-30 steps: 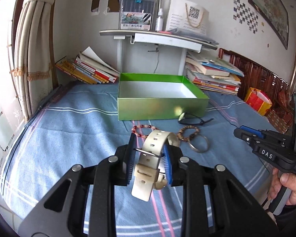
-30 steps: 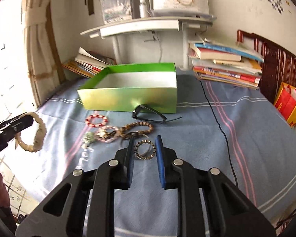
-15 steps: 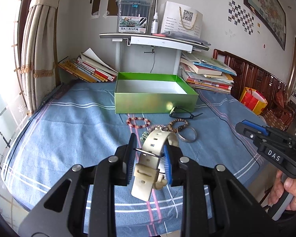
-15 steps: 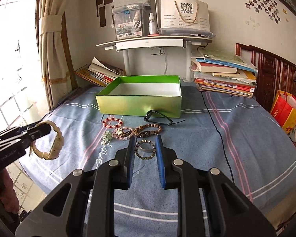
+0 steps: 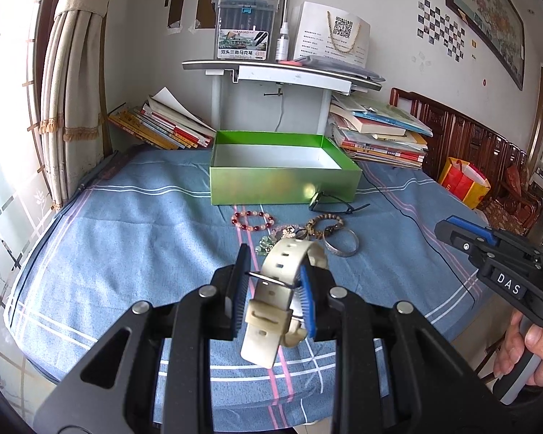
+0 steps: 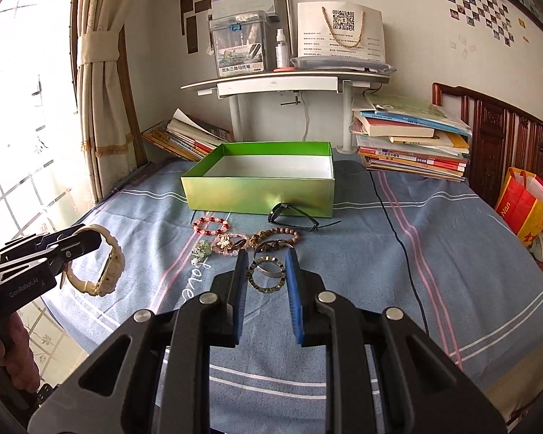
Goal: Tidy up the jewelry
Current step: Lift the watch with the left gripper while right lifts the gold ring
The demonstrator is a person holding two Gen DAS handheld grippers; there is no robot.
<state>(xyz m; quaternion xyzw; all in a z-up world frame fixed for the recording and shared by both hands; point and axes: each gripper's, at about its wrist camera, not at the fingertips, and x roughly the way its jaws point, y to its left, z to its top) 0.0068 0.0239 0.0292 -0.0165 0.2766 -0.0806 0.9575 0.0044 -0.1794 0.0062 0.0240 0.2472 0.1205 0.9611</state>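
My left gripper (image 5: 273,289) is shut on a cream watch (image 5: 284,282), held in the air above the near part of the blue cloth; it also shows in the right wrist view (image 6: 101,264). An open green box (image 5: 282,188) stands further back, with nothing seen inside. In front of it lie a red bead bracelet (image 5: 251,220), a brown bead bracelet (image 5: 325,222), a silver bangle (image 5: 340,246) and small charms. My right gripper (image 6: 263,289) is open and empty, above a dark ring bracelet (image 6: 266,275).
Black sunglasses (image 6: 293,217) lean against the box front. A black cable (image 6: 398,231) runs across the cloth on the right. Book stacks (image 6: 412,148) and a white shelf (image 6: 286,81) stand behind the box. The table's front edge is near.
Both grippers have pulled back and up from the jewelry, so the box and table look smaller. The left still holds the watch. The right stays open.
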